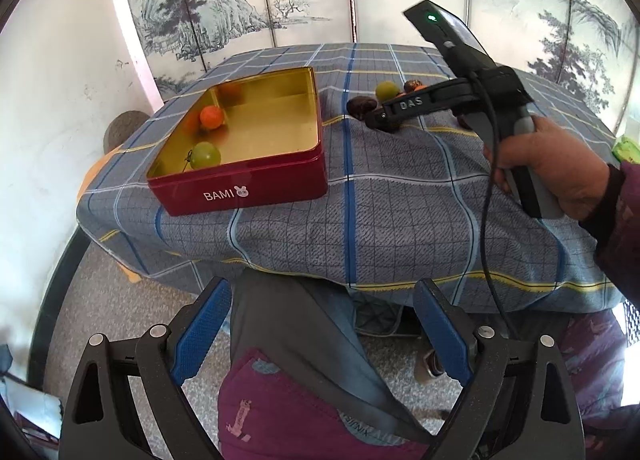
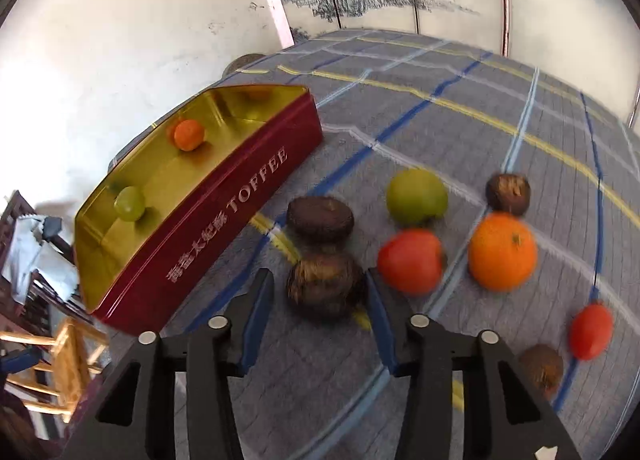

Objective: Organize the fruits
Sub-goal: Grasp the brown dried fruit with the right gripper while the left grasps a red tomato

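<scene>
A red metal tin (image 1: 256, 184) with a gold inside sits on the tabletop, which is draped in a blue-grey plaid cloth (image 1: 400, 196); inside it lie a small orange mandarin (image 1: 211, 117) and a green round fruit (image 1: 205, 155). To the tin's right the loose fruit is scattered on the cloth: a dark brown wrinkled fruit (image 2: 325, 284) nearest the right gripper (image 2: 320, 298), another dark brown one (image 2: 320, 218) just behind it, a green round one (image 2: 416, 196), a red tomato-like one (image 2: 410, 260), a larger orange mandarin (image 2: 502, 250), and a small red oval one (image 2: 591, 330) farther right. The right gripper's blue fingers flank the nearest brown fruit, the right one touching it, the left one a little clear, so no grip yet. The left gripper (image 1: 320, 328) hangs off the tabletop's near edge, fingers spread wide and holding nothing.
</scene>
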The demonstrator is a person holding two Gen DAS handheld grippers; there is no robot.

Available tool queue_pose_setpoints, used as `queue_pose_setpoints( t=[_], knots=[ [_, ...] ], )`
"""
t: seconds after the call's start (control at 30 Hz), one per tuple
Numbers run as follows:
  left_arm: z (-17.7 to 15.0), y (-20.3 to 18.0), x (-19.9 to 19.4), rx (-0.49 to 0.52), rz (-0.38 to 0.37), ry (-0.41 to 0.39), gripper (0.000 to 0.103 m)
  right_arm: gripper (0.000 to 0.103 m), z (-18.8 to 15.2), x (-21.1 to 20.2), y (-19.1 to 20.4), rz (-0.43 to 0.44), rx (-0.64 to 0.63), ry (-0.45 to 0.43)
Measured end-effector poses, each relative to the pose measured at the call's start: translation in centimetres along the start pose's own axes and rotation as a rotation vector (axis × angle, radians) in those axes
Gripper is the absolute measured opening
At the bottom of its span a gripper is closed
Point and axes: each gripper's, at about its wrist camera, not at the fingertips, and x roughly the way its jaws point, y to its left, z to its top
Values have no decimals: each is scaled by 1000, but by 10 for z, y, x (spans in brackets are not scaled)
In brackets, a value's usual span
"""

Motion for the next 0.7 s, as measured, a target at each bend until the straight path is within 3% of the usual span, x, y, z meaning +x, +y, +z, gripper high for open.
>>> queue_pose_setpoints(
  t=[0.2,0.27,0.4,0.5,0.6,0.7],
  knots=[
    [3,-4,-3,36,25,-16,92,35,-12,-17,9,-15,-79,-4],
    [5,-9,-5,88,19,-41,92,35,-26,-47,-3,15,-46,-50],
    [12,-27,-11,218,12,-133,92,35,-61,-112,-58,-83,62,-129],
    [27,-38,-13,273,-78,-183,92,35,-91,-151,-113,-217,160,-135],
    [50,-39,-5,227,-222,-174,92,35,-112,-171,-157,-337,209,-123],
    [76,-48,8,217,-244,-156,92,35,-126,-171,-181,-373,242,-98]
  ],
)
